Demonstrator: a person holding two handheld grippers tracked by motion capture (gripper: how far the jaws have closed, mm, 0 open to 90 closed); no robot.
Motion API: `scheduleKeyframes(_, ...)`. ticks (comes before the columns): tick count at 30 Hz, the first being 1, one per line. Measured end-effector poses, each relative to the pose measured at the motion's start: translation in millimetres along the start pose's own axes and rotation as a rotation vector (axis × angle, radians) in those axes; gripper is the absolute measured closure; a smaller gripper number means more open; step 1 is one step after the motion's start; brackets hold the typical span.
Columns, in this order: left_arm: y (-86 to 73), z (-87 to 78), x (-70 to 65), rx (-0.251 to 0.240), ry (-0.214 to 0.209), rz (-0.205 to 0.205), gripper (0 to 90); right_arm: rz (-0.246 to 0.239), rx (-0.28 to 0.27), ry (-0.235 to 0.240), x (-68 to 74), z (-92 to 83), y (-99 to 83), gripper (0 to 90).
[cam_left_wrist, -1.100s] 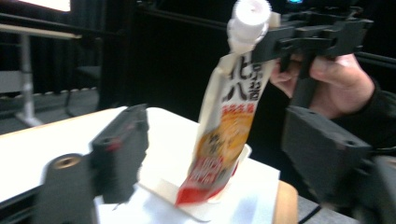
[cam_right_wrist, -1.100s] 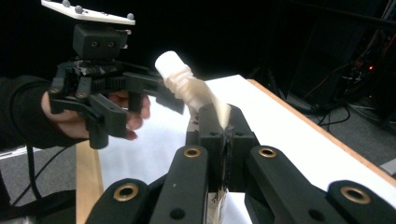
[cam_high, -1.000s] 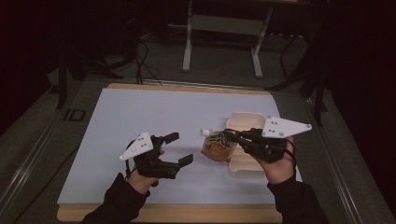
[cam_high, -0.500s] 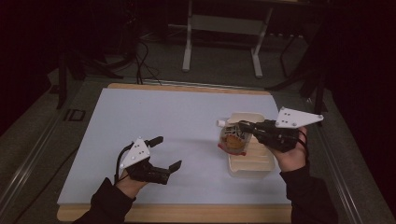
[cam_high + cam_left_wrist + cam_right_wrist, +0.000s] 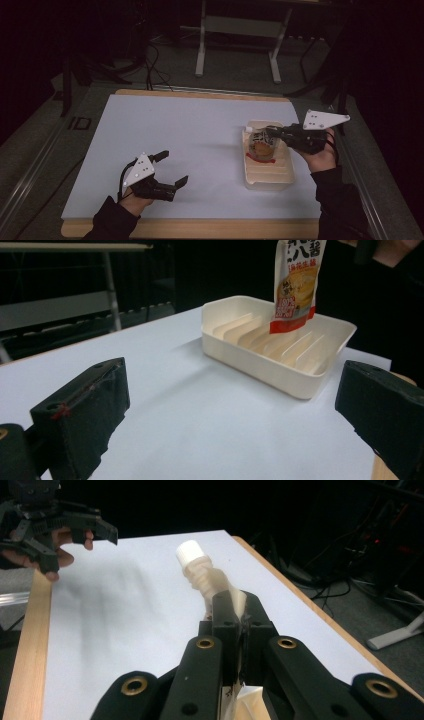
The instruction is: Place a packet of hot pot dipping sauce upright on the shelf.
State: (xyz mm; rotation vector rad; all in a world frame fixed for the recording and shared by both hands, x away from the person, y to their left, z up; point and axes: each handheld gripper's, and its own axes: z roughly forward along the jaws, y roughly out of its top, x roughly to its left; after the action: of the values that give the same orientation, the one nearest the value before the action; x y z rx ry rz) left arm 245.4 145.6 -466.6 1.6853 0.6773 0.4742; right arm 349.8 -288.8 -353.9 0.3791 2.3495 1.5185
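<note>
Right gripper (image 5: 272, 134), fingers clamped on a sauce pouch (image 5: 296, 285) hanging upright over the tray (image 5: 270, 177) at bench 3 o'clock; left gripper (image 5: 172, 167) spread empty, 7 o'clock.

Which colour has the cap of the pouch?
White; the cap of the pouch shows best in the right gripper view.

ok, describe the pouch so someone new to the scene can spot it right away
On the white table, look to the right side for the cream ribbed tray. Hanging over it, pinched by the right gripper, is the pouch: printed, red band at the bottom, white screw cap on top.
</note>
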Motion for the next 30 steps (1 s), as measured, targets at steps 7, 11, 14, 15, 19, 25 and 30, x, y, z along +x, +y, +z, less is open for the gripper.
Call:
scheduleKeyframes(7,-3.6,-1.9,4.6,-0.004,0.018,-0.023,1.0,-0.01,0.039,-0.002,-17.0,4.9,-6.5,88.2)
scheduleKeyframes(11,-6.5,-1.5,6.3,0.004,0.02,-0.027,1.0,-0.001,0.041,-0.002,-24.9,8.5,-12.1,88.2)
scheduleKeyframes(14,-8.0,-0.6,6.5,0.008,0.018,-0.027,1.0,-0.01,0.064,-0.002,-28.8,13.1,-13.6,88.2)
scheduleKeyframes(15,-8.7,-0.1,6.3,0.006,0.014,-0.027,1.0,-0.019,0.074,-0.002,-29.6,14.7,-14.1,88.2)
scheduleKeyframes(19,-10.3,1.9,5.3,0.029,0.009,-0.019,1.0,-0.018,0.084,0.012,-31.2,20.3,-17.3,88.1)
scheduleKeyframes(25,-11.7,2.6,5.0,0.031,0.008,-0.019,1.0,0.001,0.074,0.045,-30.6,25.6,-21.2,87.9)
scheduleKeyframes(30,-12.8,3.1,5.4,0.022,0.005,-0.039,1.0,0.007,0.064,0.063,-29.6,29.0,-22.5,87.6)
